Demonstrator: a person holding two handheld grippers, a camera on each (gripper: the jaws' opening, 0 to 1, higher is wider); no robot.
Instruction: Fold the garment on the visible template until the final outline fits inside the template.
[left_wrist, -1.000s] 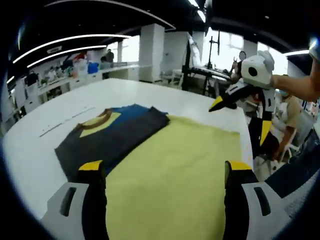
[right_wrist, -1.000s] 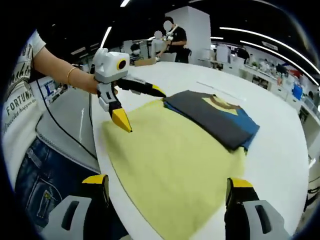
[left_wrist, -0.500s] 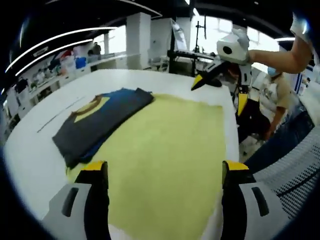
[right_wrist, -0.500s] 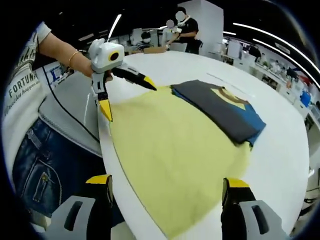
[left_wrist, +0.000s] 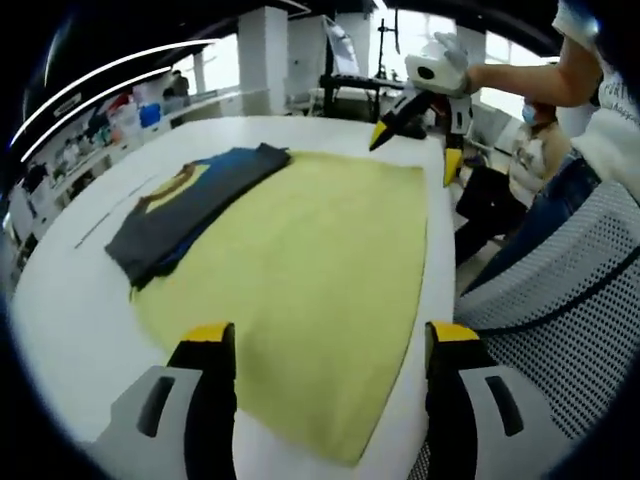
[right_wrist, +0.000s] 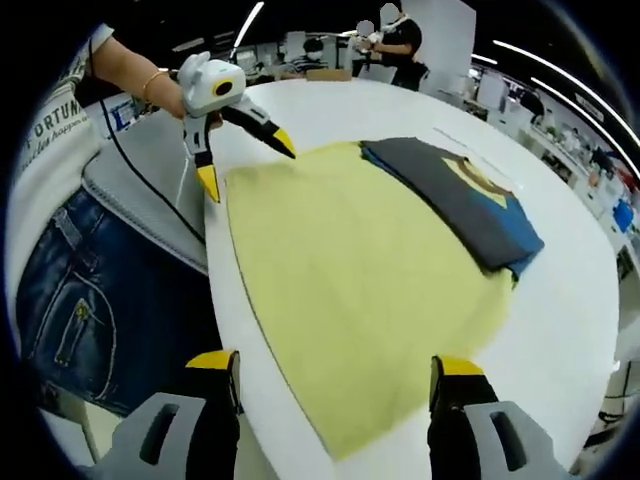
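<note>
White round-edged table (left_wrist: 70, 330), two items lying on it.
Yellow rectangular cloth template (left_wrist: 310, 270) lies along the near edge; folded dark grey-and-blue garment (left_wrist: 185, 205) overlaps its far side.

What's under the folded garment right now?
The folded garment lies along one edge of the yellow template, which rests on the white table. Whether the covered strip of template reaches the garment's outer edge is hidden.
</note>
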